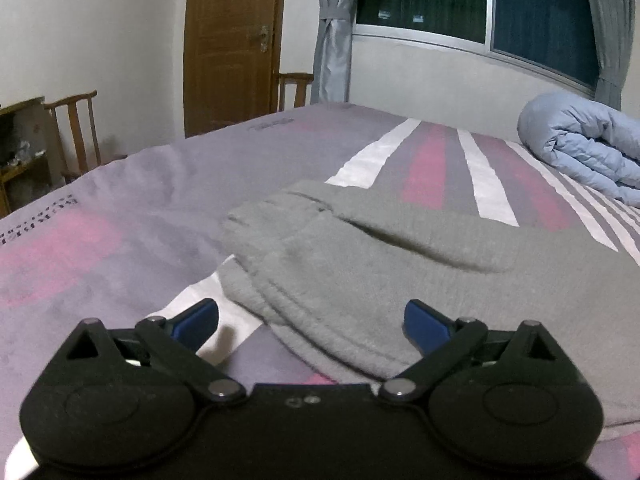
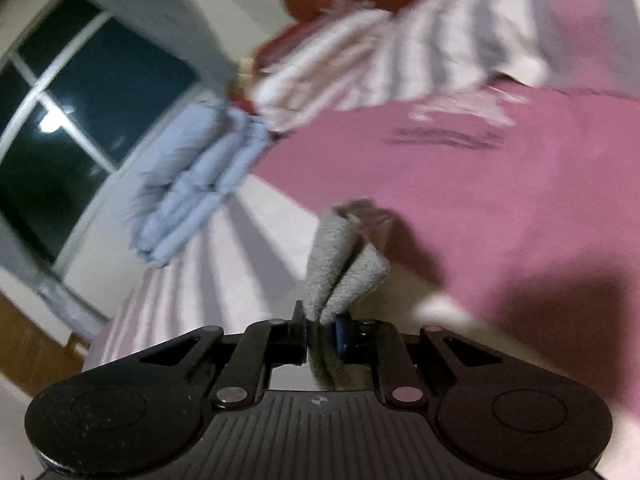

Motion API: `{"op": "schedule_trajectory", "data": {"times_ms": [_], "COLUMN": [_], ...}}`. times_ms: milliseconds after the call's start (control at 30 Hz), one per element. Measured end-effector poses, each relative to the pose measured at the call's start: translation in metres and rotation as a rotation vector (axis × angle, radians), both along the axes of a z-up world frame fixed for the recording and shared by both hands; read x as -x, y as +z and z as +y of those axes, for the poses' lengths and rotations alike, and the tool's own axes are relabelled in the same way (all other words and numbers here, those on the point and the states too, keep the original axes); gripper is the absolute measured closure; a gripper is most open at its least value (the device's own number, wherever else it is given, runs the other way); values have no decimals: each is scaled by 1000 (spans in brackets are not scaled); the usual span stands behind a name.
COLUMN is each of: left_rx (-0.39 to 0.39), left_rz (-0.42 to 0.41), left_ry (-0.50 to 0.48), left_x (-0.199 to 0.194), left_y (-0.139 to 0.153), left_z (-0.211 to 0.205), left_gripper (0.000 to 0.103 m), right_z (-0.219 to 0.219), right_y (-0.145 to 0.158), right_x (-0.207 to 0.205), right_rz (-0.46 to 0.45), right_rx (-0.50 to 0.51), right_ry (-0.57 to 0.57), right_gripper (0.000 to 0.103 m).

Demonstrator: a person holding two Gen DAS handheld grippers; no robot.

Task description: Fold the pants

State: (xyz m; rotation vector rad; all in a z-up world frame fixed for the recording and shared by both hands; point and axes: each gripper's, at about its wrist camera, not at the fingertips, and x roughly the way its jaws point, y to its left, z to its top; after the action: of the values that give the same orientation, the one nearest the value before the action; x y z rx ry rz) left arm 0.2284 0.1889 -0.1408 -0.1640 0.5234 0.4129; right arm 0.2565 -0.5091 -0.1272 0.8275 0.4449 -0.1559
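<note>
Grey fleece pants (image 1: 400, 256) lie on the bed, partly folded, with a thick cuffed edge running toward my left gripper (image 1: 312, 320). That gripper is open, its blue-padded fingers (image 1: 424, 326) spread either side of the near edge, just above it. In the right wrist view my right gripper (image 2: 322, 324) is shut on a bunched end of the grey pants (image 2: 340, 256), held up over the bed. That view is tilted and motion-blurred.
The bed has a purple, pink and white striped cover (image 1: 120, 200). A rolled light blue duvet (image 1: 584, 152) lies at its far right, under the window; it also shows in the right wrist view (image 2: 192, 184). Wooden chairs (image 1: 76, 132) and a door (image 1: 228, 40) stand beyond the bed.
</note>
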Motion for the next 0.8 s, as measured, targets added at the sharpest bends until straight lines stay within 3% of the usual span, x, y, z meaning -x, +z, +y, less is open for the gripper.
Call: {"op": "schedule_trajectory", "data": {"times_ms": [200, 367, 467, 533, 567, 600, 633, 800], "left_rx": [22, -5, 22, 29, 27, 26, 22, 53], "left_rz": [26, 25, 31, 39, 41, 44, 44, 44], "left_ry": [39, 47, 58, 56, 50, 45, 42, 46], "left_x": [9, 22, 27, 29, 32, 33, 35, 34], "left_y": [15, 23, 18, 15, 14, 12, 10, 2], "left_z": [39, 61, 70, 72, 73, 74, 75, 75], "left_gripper": [10, 9, 9, 9, 9, 9, 9, 9], "right_z": [108, 239, 323, 374, 387, 389, 389, 383], "right_y": [43, 47, 19, -12, -19, -17, -17, -17], "right_x": [-33, -49, -54, -61, -51, -37, -30, -32], "right_rz": [-106, -189, -140, 18, 7, -75, -97, -76], "right_rx": [88, 164, 241, 297, 329, 358, 357, 391], "right_ry": [168, 421, 624, 828, 843, 841, 857, 863], "right_gripper": [90, 90, 90, 85, 77, 76, 76, 76]}}
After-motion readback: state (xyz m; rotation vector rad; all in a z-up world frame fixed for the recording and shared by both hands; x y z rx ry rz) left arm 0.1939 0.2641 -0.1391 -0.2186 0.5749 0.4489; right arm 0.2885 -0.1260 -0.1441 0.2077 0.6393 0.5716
